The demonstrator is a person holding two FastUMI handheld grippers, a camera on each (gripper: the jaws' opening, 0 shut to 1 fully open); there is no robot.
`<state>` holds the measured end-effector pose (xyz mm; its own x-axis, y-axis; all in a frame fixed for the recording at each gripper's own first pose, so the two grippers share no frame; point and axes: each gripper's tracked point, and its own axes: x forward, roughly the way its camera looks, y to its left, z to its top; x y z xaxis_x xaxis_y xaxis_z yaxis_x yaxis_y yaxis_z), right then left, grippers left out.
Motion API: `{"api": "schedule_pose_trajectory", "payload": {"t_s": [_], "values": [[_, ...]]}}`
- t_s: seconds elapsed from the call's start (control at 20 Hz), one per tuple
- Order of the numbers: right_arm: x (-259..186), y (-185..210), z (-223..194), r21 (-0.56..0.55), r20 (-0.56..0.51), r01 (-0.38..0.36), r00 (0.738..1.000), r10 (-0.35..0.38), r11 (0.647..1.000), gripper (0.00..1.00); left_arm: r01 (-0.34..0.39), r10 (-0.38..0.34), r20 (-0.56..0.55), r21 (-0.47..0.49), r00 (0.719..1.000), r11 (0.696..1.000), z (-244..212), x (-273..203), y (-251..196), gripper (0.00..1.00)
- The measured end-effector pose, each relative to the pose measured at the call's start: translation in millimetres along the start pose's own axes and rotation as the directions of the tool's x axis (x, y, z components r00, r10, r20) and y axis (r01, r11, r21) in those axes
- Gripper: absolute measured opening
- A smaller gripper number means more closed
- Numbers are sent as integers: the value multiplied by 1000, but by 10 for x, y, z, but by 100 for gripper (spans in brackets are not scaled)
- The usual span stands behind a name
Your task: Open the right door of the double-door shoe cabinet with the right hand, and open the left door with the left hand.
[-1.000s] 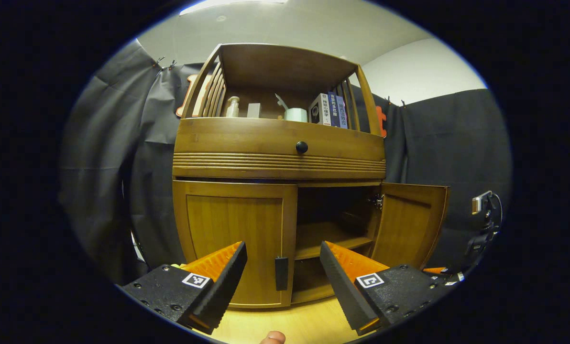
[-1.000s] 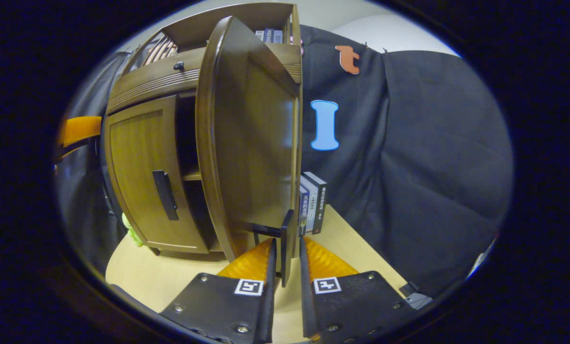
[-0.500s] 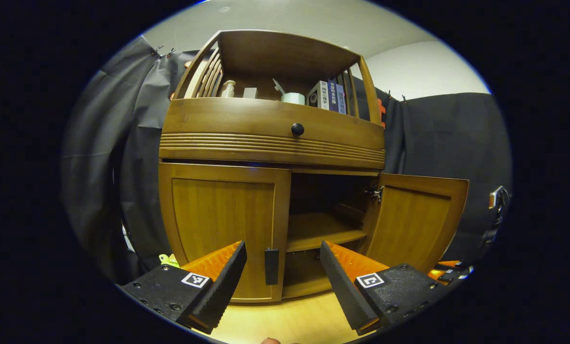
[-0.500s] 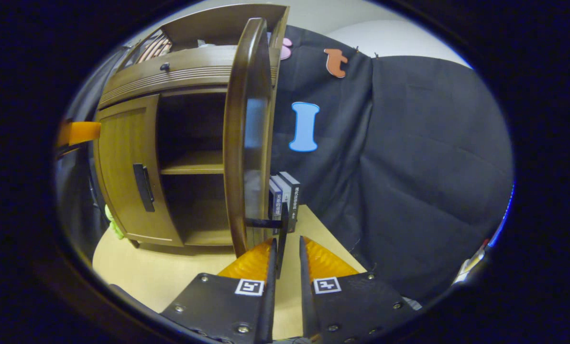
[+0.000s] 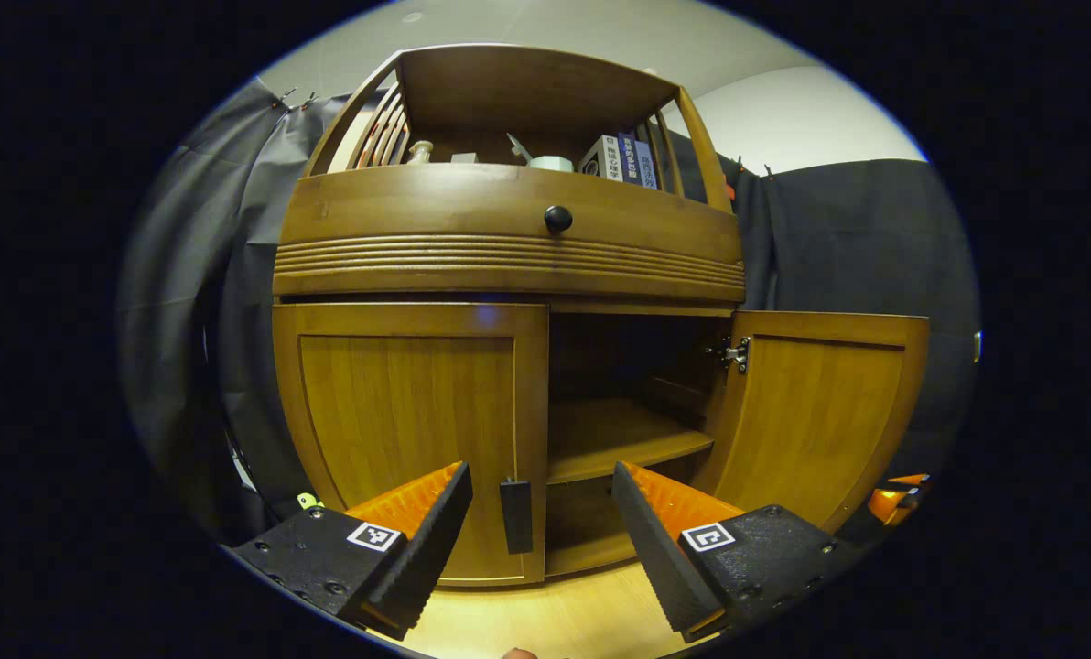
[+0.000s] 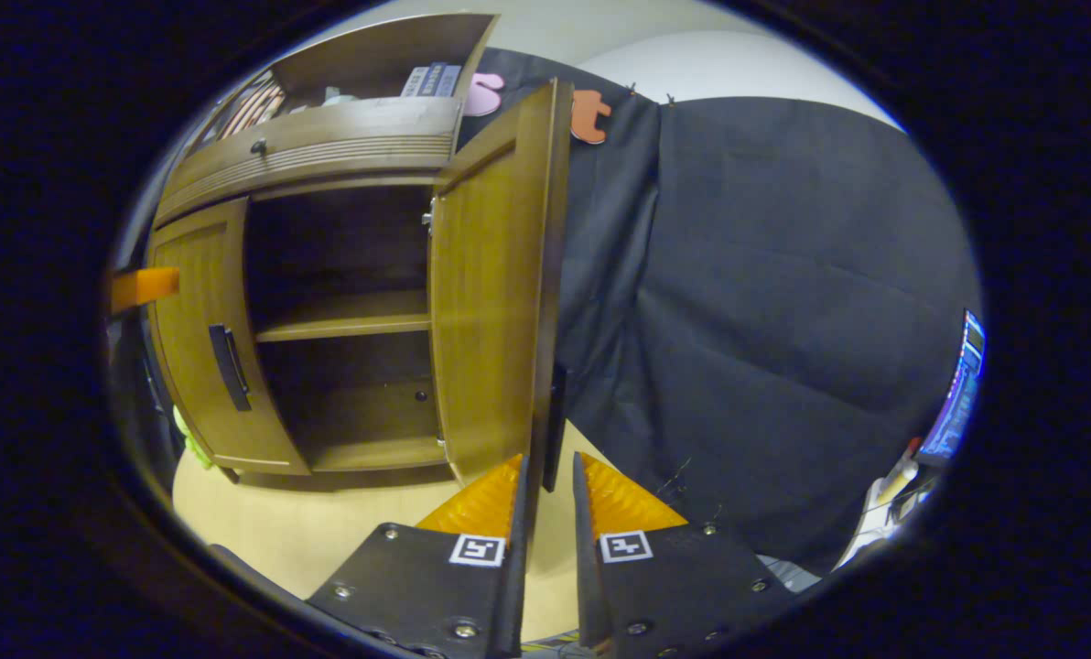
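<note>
Pale wooden floor [image 5: 545,613] under cabinet [image 5: 509,265]; black cloth walls, seemingly.

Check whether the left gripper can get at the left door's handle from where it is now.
Probably yes: the left gripper is open, the left door's handle sits between its fingers, and nothing stands in front.

The shoe cabinet [image 5: 509,265] stands on the tabletop [image 5: 545,613], backed by the booth's cloth wall. Its left door [image 5: 408,430] is shut, its handle [image 5: 515,516] at the door's inner edge, low down. The right door [image 5: 815,412] swings out wide to the right, baring an inner shelf [image 5: 623,439] between two compartments. Above the doors sits a drawer [image 5: 509,215] with a knob [image 5: 558,219]. On the top shelf behind it, books [image 5: 621,157] stand at the right end. The left gripper [image 5: 542,513] hovers before the left door, the handle between its spread fingers.
</note>
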<state>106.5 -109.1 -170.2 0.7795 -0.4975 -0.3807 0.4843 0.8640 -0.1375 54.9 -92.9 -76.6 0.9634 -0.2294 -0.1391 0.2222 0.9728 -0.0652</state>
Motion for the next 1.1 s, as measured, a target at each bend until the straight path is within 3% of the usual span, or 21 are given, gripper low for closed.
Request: {"api": "schedule_pose_trajectory", "payload": {"t_s": [0.15, 0.2, 0.4, 0.75, 0.9, 0.95, 1.1], "values": [[-22, -92, 53, 4, 14, 20, 1000, -20, 1000, 24, -17, 17, -26, -9, 1000, 1000, -106, 185, 43, 92], [-40, -112, 59, 7, 15, 23, 1000, -23, 1000, 24, -20, 20, -30, -9, 999, 1000, -129, 248, 61, 96], [-107, -261, 127, 16, 32, 50, 998, -51, 999, 24, -45, 45, -57, 6, 997, 999, -323, 549, 118, 95], [-189, -631, 119, 24, 31, 134, 990, -135, 991, 24, -120, 121, -147, 21, 982, 993, -810, 1028, 301, 83], [-203, -747, 126, 29, 28, 159, 987, -160, 987, 24, -134, 132, -194, 4, 972, 991, -994, 1140, 329, 72], [-195, -775, 124, 31, 29, 164, 986, -164, 986, 24, -139, 136, -202, 0, 970, 990, -1037, 1164, 319, 73], [-151, -768, 146, 40, 30, 158, 987, -159, 987, 24, -175, 172, -201, 3, 964, 985, -1061, 1178, 438, 41]]}}
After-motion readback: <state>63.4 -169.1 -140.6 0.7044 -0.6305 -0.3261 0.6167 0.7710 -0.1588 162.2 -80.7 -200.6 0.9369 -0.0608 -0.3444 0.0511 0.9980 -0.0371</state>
